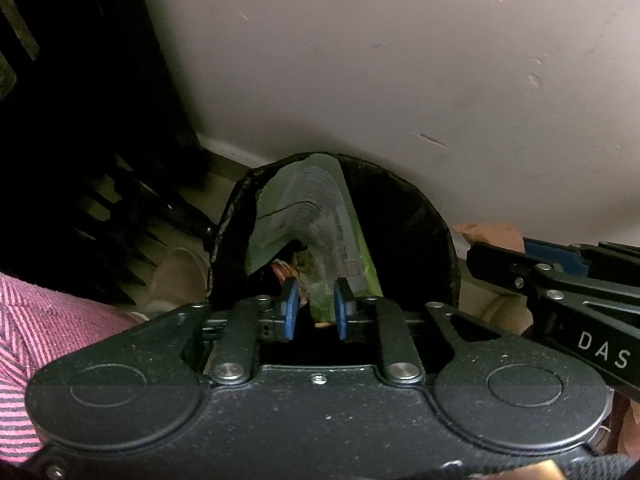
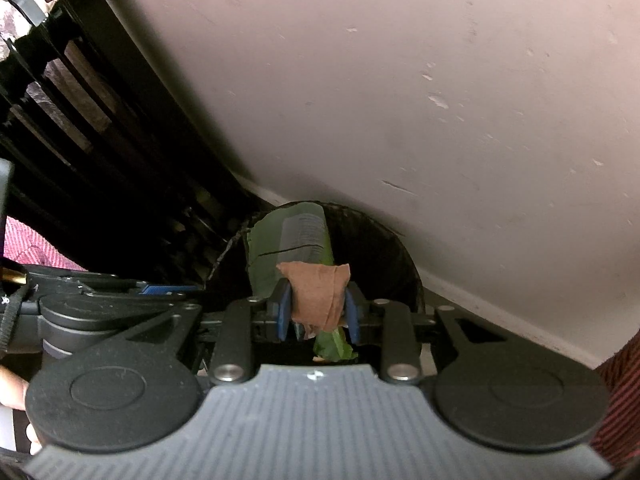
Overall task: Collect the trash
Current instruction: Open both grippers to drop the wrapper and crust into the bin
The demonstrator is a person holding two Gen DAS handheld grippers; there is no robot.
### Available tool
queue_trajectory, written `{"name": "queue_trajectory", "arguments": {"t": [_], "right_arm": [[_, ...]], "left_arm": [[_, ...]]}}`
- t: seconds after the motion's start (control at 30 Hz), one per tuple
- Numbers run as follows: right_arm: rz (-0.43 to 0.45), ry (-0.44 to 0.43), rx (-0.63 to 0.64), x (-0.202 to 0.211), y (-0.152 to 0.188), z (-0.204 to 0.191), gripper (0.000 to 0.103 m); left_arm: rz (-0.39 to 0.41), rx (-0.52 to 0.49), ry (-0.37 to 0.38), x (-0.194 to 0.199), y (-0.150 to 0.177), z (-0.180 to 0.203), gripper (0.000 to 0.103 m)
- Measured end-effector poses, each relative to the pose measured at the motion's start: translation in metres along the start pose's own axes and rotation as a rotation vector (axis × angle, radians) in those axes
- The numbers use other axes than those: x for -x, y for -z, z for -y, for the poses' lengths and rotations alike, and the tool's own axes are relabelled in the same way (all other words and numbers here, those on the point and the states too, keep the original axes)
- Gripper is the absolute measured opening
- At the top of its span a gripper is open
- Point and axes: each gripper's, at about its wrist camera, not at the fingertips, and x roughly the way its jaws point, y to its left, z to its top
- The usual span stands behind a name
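Right gripper (image 2: 318, 312) pinching brown paper (image 2: 318, 292), upright

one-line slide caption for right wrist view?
Right gripper holds crumpled brown paper over black bin with green wrapper.

From where I sit, the only lettering I can read is "DAS", in white capitals on the black body of the right gripper (image 1: 560, 280), at about four o'clock in the left wrist view. The green wrapper (image 1: 320, 216) standing in the bin (image 1: 420, 216), near twelve o'clock of my left gripper's fingers, carries dense print and a small red mark, all too blurred to read.
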Motion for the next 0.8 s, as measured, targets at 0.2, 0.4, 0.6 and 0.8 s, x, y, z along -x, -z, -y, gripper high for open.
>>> {"name": "queue_trajectory", "arguments": {"t": [0.2,0.4,0.6,0.8], "right_arm": [[0.006,-0.006,0.003,0.000,0.000,0.000,0.055],[0.018,-0.007,0.007,0.003,0.001,0.000,0.060],[0.063,-0.004,0.010,0.015,0.000,-0.002,0.064],[0.137,0.020,0.049,0.048,-0.006,-0.006,0.067]], "left_arm": [[0.005,-0.001,-0.010,0.003,-0.001,-0.001,0.035],[0.011,-0.006,-0.017,0.005,-0.003,0.000,0.042],[0.037,-0.021,0.000,0.021,-0.008,0.002,0.046],[0.115,-0.066,0.028,0.062,-0.017,0.008,0.050]]}}
